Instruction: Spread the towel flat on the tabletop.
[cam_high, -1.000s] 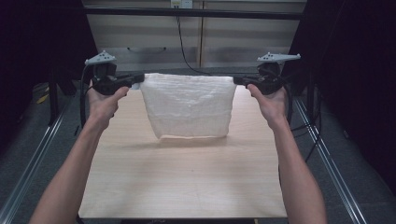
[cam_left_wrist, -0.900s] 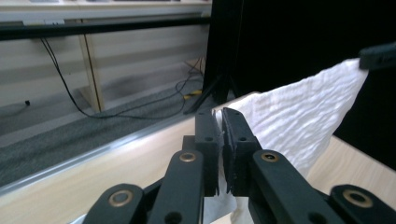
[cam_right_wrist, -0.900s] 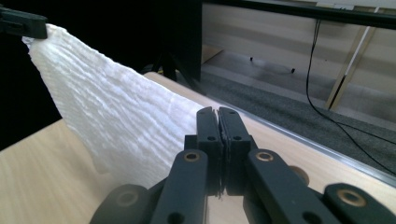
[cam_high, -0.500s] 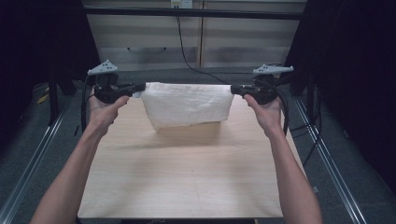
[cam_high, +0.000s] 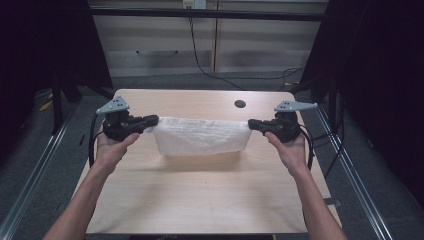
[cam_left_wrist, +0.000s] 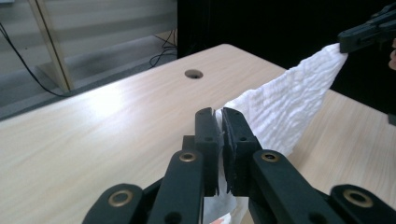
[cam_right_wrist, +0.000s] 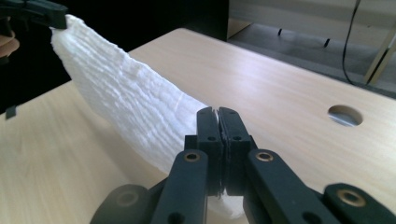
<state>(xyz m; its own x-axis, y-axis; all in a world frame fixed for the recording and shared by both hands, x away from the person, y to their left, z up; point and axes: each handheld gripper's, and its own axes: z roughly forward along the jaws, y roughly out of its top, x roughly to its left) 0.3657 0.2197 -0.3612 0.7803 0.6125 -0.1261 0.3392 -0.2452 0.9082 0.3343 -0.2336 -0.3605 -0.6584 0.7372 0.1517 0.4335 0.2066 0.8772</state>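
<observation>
High view: white towel (cam_high: 200, 136) stretched level between left gripper (cam_high: 150, 120) and right gripper (cam_high: 255, 123), upper edge taut from one to the other, lower part sagging beneath and seemingly reaching the pale wooden tabletop (cam_high: 200, 200); contact there hard to confirm. Judged soft, light and limp: no stiffness of its own, folds wherever unsupported, sags between the two grips. Not fragile, not slippery; ribbed weave likely to give the pads good purchase. Best taken at the top corners, as now, with the edge kept tight so the sheet hangs flat and lands without bunching. Texture crinkled, fine ridges running across the cloth, plain white, no print or hem visible.

Left gripper view: left gripper (cam_left_wrist: 219, 140) clenched on a corner of the towel (cam_left_wrist: 289, 107), cloth pinched thin between the black jaws and trailing away ahead and to the side toward the other gripper. Right gripper view: right gripper (cam_right_wrist: 217, 135) likewise clamped on its corner, towel (cam_right_wrist: 126, 112) running off ahead and up to the far grip. Beyond the right gripper, a round cable hole (cam_high: 240, 104) in the tabletop; farther off, a trailing cable (cam_high: 200, 55) on the floor and pale cabinets.
</observation>
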